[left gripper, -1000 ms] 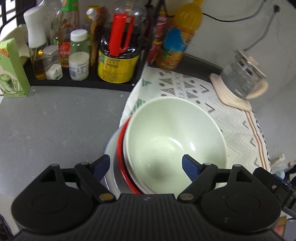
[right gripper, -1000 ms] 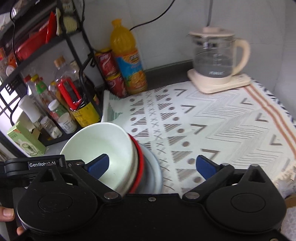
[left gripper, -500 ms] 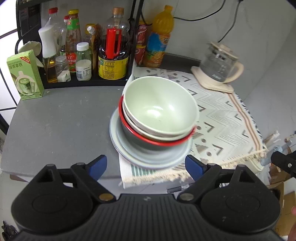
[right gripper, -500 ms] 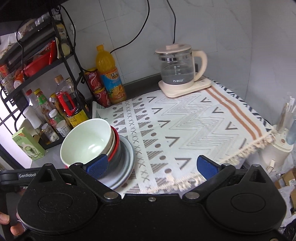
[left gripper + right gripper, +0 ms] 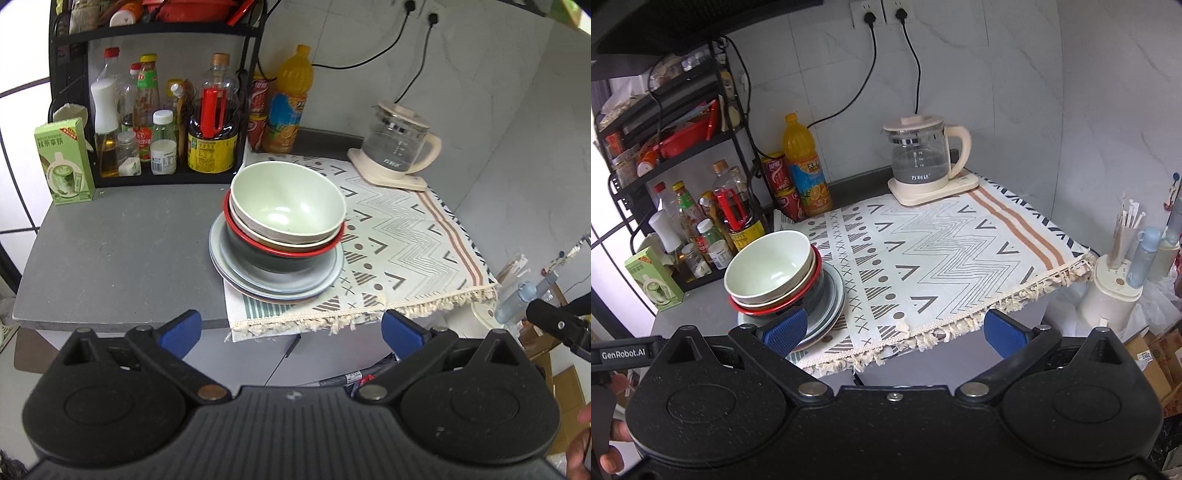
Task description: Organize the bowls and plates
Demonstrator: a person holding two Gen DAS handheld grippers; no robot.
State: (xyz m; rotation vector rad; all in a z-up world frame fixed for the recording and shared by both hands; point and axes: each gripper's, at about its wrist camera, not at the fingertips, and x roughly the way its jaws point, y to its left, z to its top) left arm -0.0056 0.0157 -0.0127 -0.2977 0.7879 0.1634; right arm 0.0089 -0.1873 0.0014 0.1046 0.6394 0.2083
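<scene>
Countertop bowl stack [image 5: 286,218] now sits farther from both empty tools.

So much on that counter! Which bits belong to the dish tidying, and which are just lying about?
Part of the job:
- pale green bowl on top
- red-rimmed dark bowl lower down
- grey-blue plates beneath

Just lying about:
- glass kettle
- orange juice bottle
- green carton
- patterned cloth

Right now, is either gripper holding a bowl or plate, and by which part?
Nothing is held. The left gripper and right gripper are open, clear of the stacked bowls.
</scene>
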